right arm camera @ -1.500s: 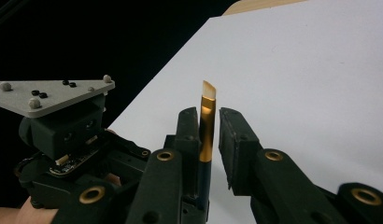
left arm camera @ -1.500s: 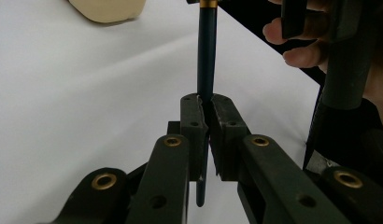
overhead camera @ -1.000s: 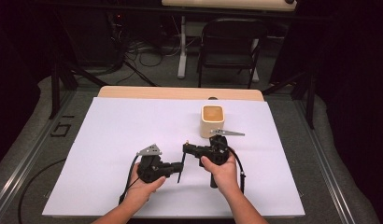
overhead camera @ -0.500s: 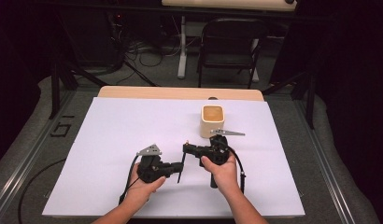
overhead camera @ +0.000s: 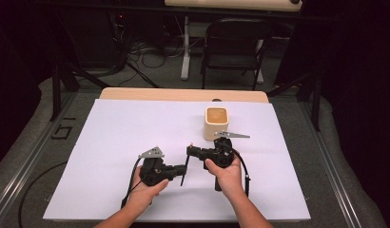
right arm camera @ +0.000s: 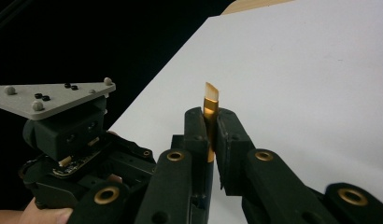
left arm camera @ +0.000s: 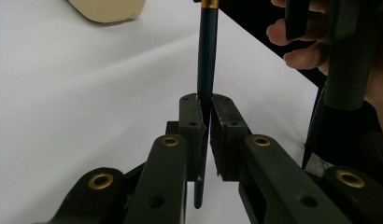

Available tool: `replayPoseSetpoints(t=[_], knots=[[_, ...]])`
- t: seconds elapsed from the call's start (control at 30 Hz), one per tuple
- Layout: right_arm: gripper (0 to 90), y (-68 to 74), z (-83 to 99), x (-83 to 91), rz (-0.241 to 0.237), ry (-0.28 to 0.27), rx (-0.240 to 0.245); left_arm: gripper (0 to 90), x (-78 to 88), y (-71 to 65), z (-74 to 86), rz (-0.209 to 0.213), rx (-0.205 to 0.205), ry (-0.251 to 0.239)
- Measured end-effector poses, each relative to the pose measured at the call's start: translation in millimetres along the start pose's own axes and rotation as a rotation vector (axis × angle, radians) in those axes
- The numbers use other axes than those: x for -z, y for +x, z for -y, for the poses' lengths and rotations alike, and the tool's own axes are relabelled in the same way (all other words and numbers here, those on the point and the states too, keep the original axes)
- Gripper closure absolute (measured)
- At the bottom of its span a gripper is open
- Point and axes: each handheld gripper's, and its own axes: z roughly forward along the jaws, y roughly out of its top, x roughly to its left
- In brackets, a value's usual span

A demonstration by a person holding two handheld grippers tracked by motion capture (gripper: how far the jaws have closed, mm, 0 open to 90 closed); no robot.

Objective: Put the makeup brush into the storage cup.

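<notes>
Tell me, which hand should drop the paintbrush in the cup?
Probably the right. The right gripper sits nearer the cup and pinches the paintbrush by its gold band. The left gripper holds the handle, farther away.

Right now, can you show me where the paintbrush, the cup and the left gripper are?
paintbrush (left arm camera: 207,51), left gripper view, on its dark handle above the jaws.
cup (overhead camera: 216,124), high view, on its cream front wall.
left gripper (left arm camera: 205,122), left gripper view, between its fingertips, shut on the paintbrush.
</notes>
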Motion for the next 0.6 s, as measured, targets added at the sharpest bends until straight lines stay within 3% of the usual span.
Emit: replayPoseSetpoints(t=[0.6], knots=[[84.1,-3.5,-1.6,7.2,0.035,-0.014,0.024,74.3,4.7,3.9,-0.9,-0.019,0.011,-0.004]])
